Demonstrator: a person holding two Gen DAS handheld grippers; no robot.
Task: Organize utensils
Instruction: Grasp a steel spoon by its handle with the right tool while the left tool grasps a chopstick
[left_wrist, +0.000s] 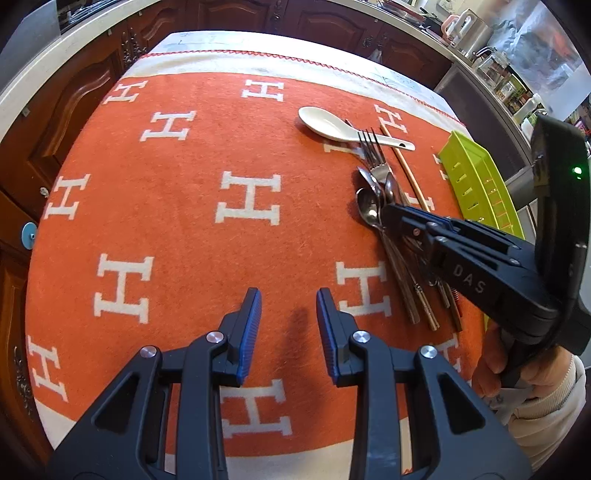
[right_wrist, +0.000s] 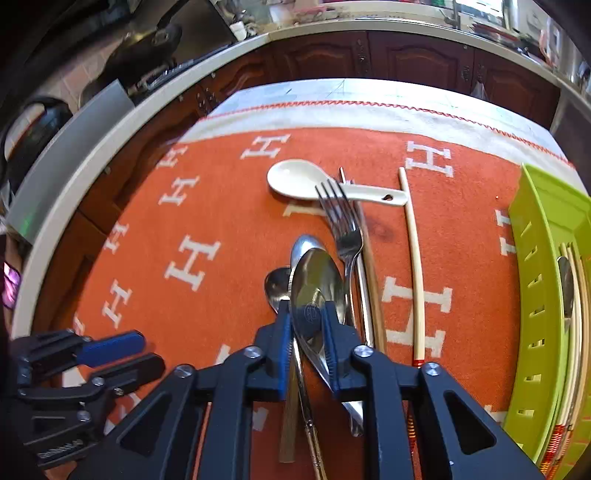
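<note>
A pile of utensils lies on the orange cloth (left_wrist: 184, 221): a white ceramic spoon (right_wrist: 295, 179), a fork (right_wrist: 343, 221), several metal spoons (left_wrist: 369, 206) and a pale chopstick (right_wrist: 415, 266). My right gripper (right_wrist: 306, 314) is shut on the neck of a large metal spoon (right_wrist: 314, 280), whose bowl sticks out past the blue pads. A smaller spoon (right_wrist: 277, 284) lies just left of it. In the left wrist view the right gripper (left_wrist: 388, 218) reaches into the pile. My left gripper (left_wrist: 289, 310) hangs open over bare cloth, left of the pile, with nothing between its fingers.
A lime green slotted tray (right_wrist: 535, 295) stands at the cloth's right edge and holds chopsticks and a spoon (right_wrist: 565, 288). Dark wooden cabinets (right_wrist: 406, 55) and a pale countertop run behind the table. A hand in a cream sleeve (left_wrist: 517, 369) holds the right gripper.
</note>
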